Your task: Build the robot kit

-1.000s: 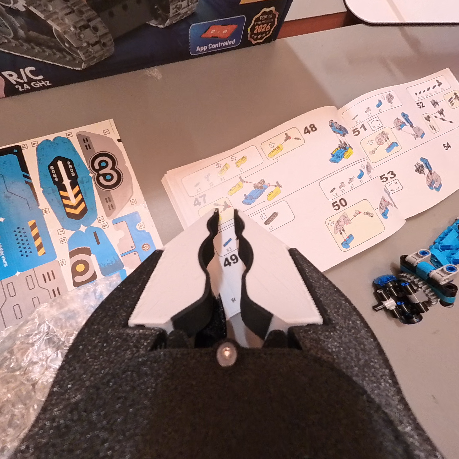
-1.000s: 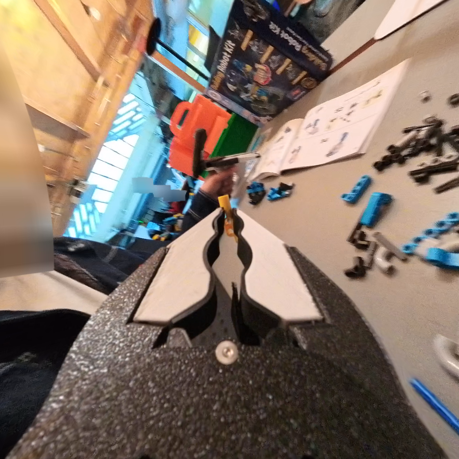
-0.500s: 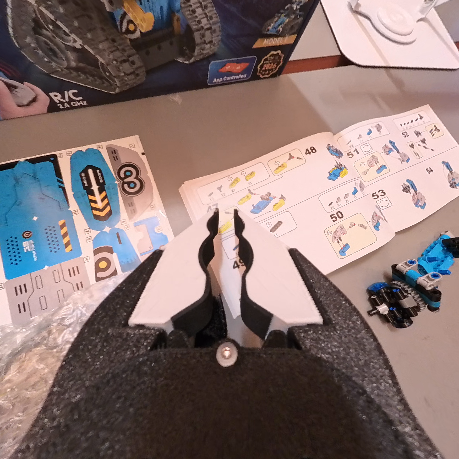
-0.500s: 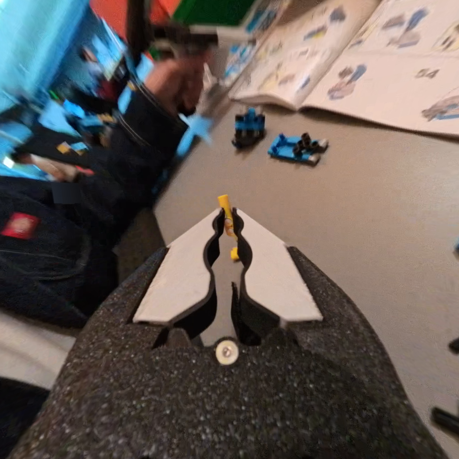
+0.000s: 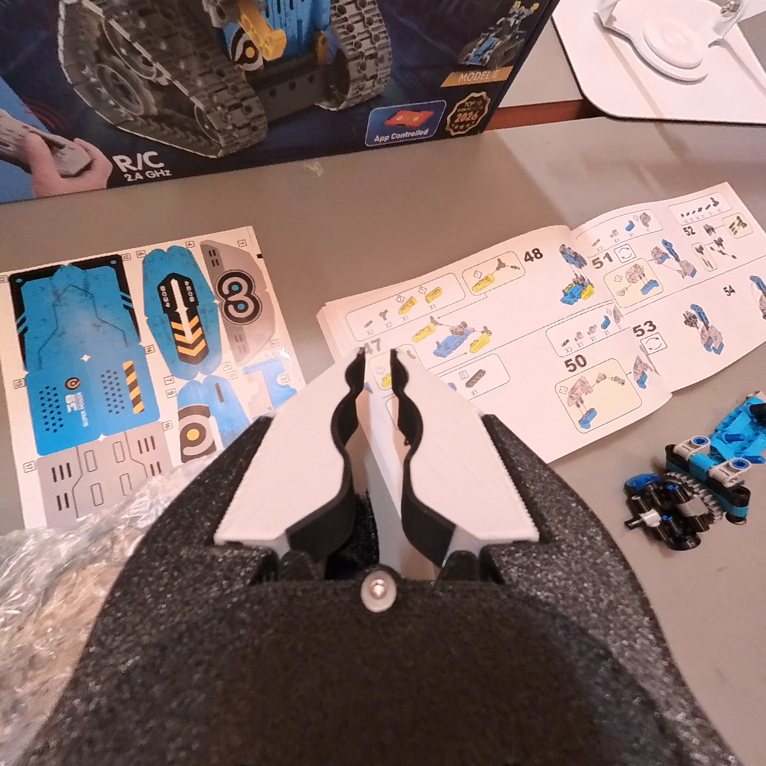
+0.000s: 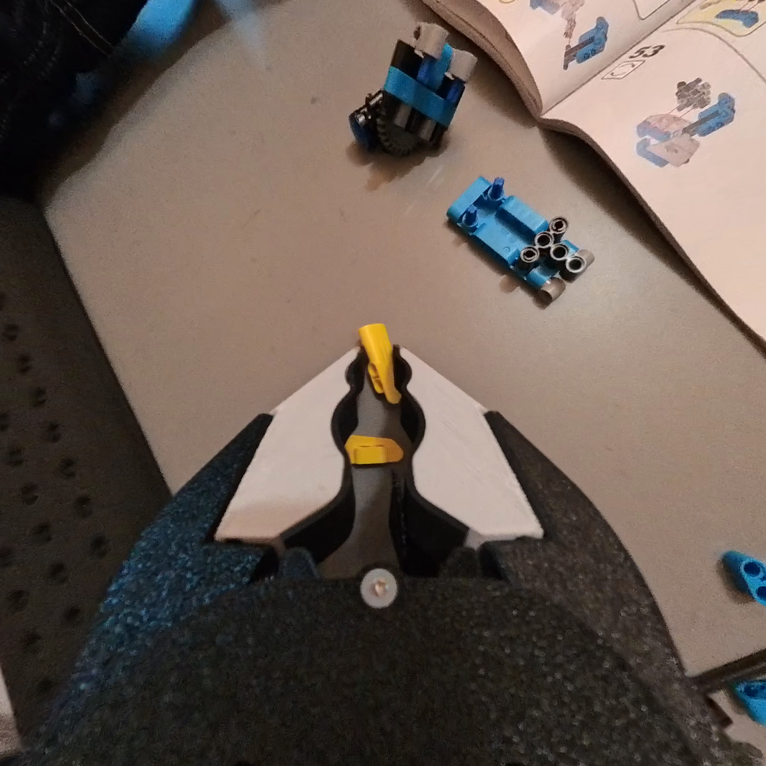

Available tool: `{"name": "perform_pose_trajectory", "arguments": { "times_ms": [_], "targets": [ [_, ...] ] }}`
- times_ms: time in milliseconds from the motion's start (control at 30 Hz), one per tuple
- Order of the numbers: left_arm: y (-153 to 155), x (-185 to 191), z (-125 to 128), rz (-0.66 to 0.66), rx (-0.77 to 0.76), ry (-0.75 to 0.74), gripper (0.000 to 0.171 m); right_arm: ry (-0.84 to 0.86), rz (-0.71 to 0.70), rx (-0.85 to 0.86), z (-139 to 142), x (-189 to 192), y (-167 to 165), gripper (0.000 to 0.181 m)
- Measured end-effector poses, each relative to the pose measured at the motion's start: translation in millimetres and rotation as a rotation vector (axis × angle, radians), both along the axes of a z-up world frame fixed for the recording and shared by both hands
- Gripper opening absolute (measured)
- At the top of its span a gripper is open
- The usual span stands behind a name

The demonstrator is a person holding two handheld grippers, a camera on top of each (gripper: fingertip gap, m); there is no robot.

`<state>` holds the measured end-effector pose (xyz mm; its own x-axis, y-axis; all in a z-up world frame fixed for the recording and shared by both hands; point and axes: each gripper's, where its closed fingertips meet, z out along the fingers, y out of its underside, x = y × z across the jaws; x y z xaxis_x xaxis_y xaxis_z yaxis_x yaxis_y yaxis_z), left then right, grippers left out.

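My right gripper (image 6: 378, 352) is shut on a small yellow piece (image 6: 379, 367) that sticks out past the fingertips, a little above the grey table (image 6: 207, 248) near its edge. A second yellow piece (image 6: 373, 449) lies on the table and shows between the fingers. A blue plate with black pins (image 6: 514, 236) and a small blue-and-black assembly with a gear (image 6: 414, 103) lie ahead. My left gripper (image 5: 377, 354) hangs over the open instruction booklet (image 5: 539, 323), its jaws a narrow gap apart and empty.
A sticker sheet (image 5: 124, 364), crumpled clear plastic (image 5: 49, 601), the kit box (image 5: 248, 83), a white flat stand (image 5: 663, 62) and a blue-and-black assembly (image 5: 696, 489) surround the left gripper. Loose blue pieces (image 6: 746, 576) lie right. A dark perforated surface (image 6: 41, 414) lies below the table edge.
My right gripper swung from looking across the room down to the table near its edge, still holding the yellow piece. My left gripper drew back, showing more of the box.
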<state>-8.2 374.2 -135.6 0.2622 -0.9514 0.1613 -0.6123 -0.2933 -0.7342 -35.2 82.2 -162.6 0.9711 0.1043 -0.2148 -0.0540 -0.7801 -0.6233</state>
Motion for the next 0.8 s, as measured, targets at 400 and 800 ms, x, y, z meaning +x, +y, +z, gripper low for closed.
{"name": "perform_pose_trajectory", "arguments": {
  "times_ms": [400, 800],
  "targets": [
    [2, -1, -2, 0.001, 0.006, 0.010, 0.012, -0.090, -0.100, 0.235, 42, 36, -7, 0.023],
    [-2, 0, -3, -0.012, 0.014, 0.022, 0.012, -0.210, -0.466, 0.219, 42, 108, -97, 0.054]
  ]
}}
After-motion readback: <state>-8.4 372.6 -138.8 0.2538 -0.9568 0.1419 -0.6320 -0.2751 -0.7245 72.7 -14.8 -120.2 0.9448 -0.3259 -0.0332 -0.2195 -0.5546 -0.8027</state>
